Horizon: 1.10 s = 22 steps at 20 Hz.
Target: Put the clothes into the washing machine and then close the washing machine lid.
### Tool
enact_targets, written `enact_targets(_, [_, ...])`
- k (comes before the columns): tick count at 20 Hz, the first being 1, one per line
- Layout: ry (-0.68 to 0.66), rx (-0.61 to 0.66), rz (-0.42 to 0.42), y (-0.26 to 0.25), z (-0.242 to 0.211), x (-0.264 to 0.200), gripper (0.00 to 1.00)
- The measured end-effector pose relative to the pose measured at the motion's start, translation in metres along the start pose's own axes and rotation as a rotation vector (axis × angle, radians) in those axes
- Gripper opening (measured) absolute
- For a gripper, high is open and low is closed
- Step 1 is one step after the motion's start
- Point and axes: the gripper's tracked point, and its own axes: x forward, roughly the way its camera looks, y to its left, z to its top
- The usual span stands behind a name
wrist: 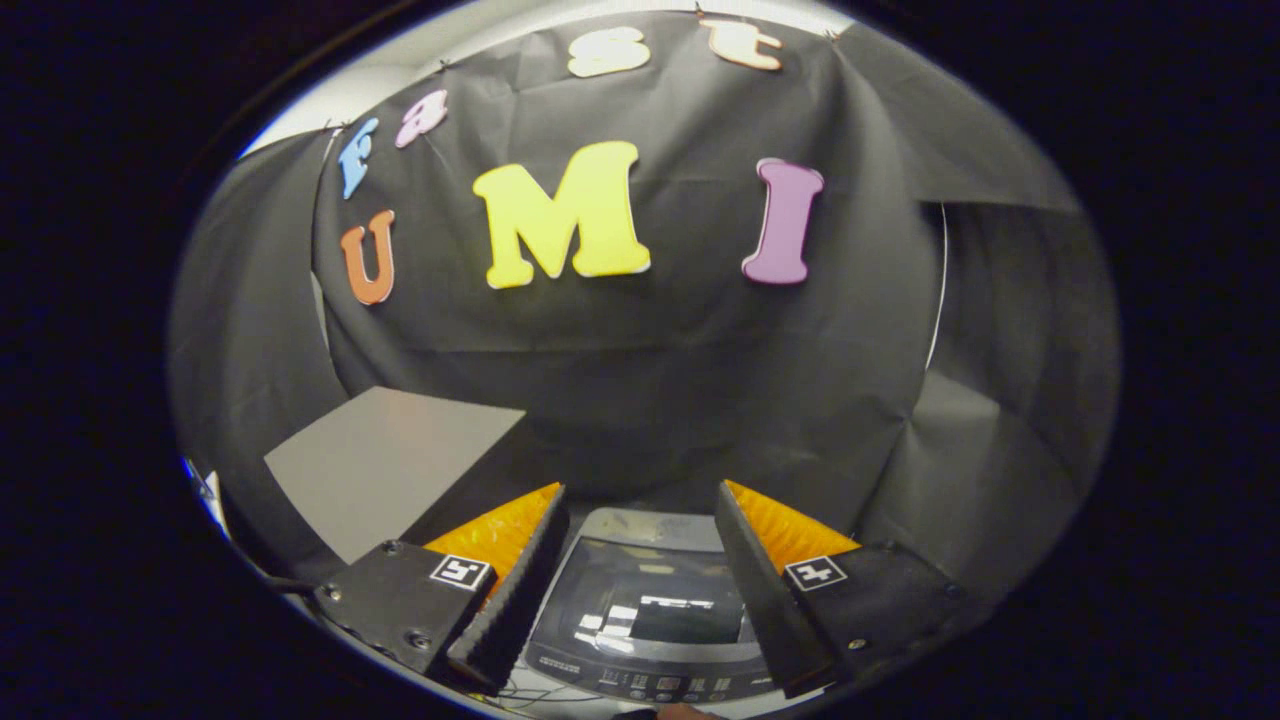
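Note:
A grey top-loading washing machine [645, 610] sits low between and beyond my two fingers. Its glossy dark lid lies flat and shut, with room lights mirrored in it, and a row of buttons runs along its near edge. My gripper [640, 500] hovers above the machine, open, with nothing between the fingers. The fingers [515, 580] are black with orange backs and small square markers.
A flat grey board [385, 470] lies to the left of the machine, beyond the left finger. Black cloth closes off the back and both sides. Thin white cables [525, 690] trail at the machine's near left corner.

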Motion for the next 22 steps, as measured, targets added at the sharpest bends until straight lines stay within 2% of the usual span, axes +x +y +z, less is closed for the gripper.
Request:
enact_targets(5, [-0.131,0.002,0.011,0.035,0.044,-0.038,0.92])
enact_targets(9, [-0.235,0.025,0.005,0.080,0.059,-0.090,0.92])
enact_targets(13, [-0.289,0.023,-0.029,0.118,0.060,-0.162,0.92])
enact_targets(16, [-0.343,0.013,-0.066,0.137,0.063,-0.210,0.96])
enact_targets(22, [-0.431,0.012,-0.061,0.165,0.049,-0.292,0.96])
